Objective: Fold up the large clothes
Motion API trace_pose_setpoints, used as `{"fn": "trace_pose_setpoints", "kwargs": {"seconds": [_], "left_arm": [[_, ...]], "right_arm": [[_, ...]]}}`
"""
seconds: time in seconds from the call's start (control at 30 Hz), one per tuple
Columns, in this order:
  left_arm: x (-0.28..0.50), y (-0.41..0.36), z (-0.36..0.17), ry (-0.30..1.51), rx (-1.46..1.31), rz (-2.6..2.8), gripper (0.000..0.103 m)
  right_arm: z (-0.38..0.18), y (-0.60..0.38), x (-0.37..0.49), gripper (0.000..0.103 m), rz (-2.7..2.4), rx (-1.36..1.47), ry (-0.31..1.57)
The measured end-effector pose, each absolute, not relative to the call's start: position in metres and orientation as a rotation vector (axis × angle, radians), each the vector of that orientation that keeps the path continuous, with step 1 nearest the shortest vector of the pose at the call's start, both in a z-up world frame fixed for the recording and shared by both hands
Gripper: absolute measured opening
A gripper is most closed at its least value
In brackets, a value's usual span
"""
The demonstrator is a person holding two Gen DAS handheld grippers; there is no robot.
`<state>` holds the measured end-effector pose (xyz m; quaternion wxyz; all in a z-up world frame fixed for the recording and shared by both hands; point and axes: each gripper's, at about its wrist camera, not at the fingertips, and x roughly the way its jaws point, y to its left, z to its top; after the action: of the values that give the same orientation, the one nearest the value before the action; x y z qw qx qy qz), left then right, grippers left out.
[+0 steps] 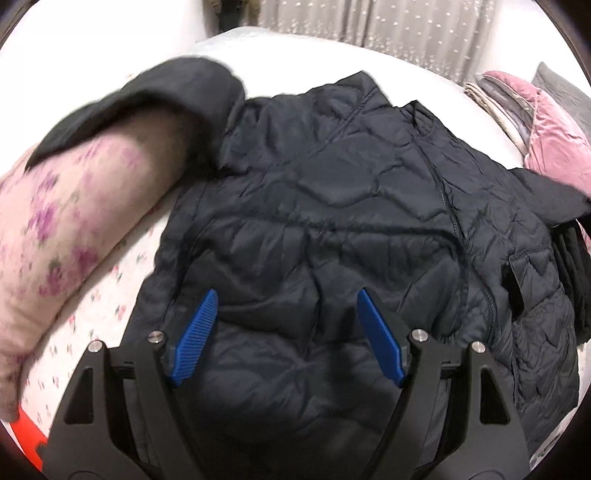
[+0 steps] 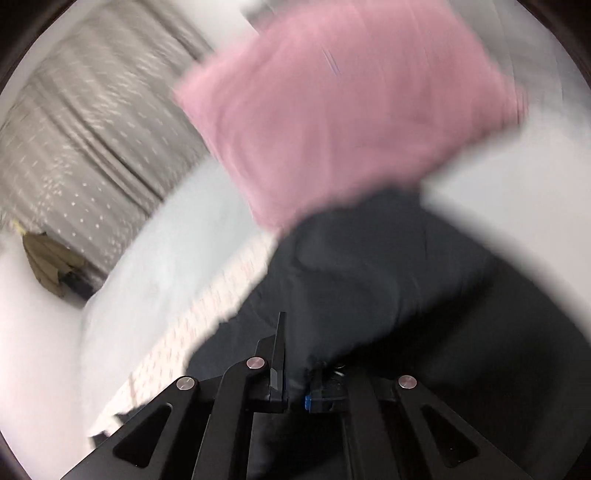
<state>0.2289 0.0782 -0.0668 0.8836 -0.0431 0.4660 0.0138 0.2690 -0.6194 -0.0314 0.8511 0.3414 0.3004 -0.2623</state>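
Note:
A dark navy quilted jacket [image 1: 351, 206] lies spread front-up on the bed. My left gripper [image 1: 286, 306] hangs open just above its lower part, blue pads [image 1: 195, 336] wide apart, holding nothing. In the blurred right wrist view, my right gripper [image 2: 295, 354] is shut on a fold of the same jacket [image 2: 388, 280], whose dark fabric bunches between the jaws and stretches away. A person's arm in a floral sleeve [image 1: 74, 221] with a dark cuff reaches to the jacket's upper left corner.
The bed has a white floral sheet [image 1: 110, 295]. A pink cushion [image 1: 554, 140] and a stack of folded items sit at the back right; the cushion [image 2: 351, 110] fills the right wrist view. Grey curtains [image 1: 388, 29] hang behind. A black garment [image 1: 576, 280] lies at the jacket's right edge.

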Motion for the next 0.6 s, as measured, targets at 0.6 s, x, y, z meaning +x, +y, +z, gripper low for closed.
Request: {"fn": "trace_pose_setpoints", "kwargs": {"seconds": [0.6], "left_arm": [[0.249, 0.059, -0.101, 1.034, 0.015, 0.023, 0.078]], "right_arm": [[-0.001, -0.581, 0.250, 0.004, -0.526, 0.487, 0.553]]}}
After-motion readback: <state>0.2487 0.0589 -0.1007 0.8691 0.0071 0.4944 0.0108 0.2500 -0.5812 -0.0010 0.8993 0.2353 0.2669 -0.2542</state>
